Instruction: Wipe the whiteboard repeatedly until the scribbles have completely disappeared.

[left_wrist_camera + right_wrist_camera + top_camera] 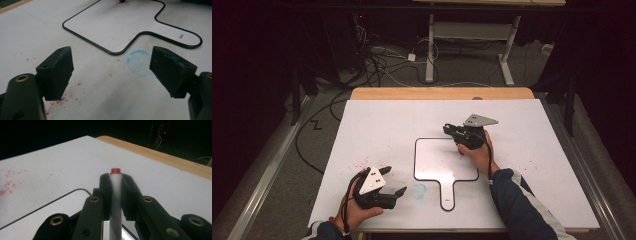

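My right gripper (115,182) is clamped on a pen (115,195). The pen runs straight along my jaws, and its red end pokes out past their tips, near the middle of the right gripper view. In the high view, this gripper (451,131) sits right of the middle, at the top right corner of the board (432,162), so it is the hand near the board. The gripper leans toward the board's top edge, and I think the next move is to bring the pen onto the white part inside the black line. I cannot tell if the pen touches the board yet.

My left gripper (393,182) rests at the lower left of the high view, well apart from the pen. Its jaws are wide apart with nothing between them. A round blue smudge (139,62) lies on the table just ahead of them, and small red specks (72,91) lie close by.

The pen is thin and white-grey with a red end. The board is white with a thin black rim and a short handle at the bottom.
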